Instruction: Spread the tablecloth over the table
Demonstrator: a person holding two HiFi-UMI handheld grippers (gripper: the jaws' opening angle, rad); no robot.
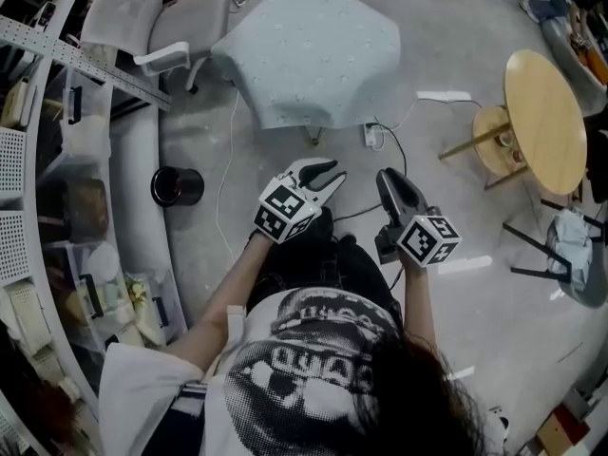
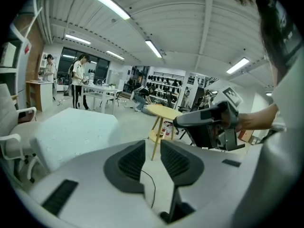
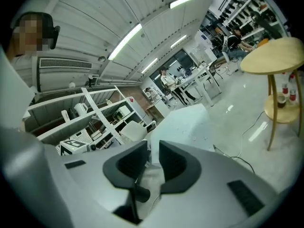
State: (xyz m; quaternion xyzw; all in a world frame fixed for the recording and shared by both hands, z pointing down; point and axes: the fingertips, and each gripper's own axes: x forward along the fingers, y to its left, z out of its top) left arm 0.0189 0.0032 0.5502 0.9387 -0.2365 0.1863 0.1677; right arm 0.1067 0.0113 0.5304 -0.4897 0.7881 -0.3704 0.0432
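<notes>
Cloth [image 1: 309, 50] lies draped dead ahead, well apart from both tools. Left gripper [image 1: 334, 171] looks a touch nearer than right gripper [image 1: 388, 180]. Both have their jaws apart, empty.

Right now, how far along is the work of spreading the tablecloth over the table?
Done: the pale tablecloth already lies spread, its edges hanging down all round. In hand: nothing; the left gripper and the right gripper are open and empty, away from the cloth. Left: probably nothing, perhaps a little smoothing.
</notes>
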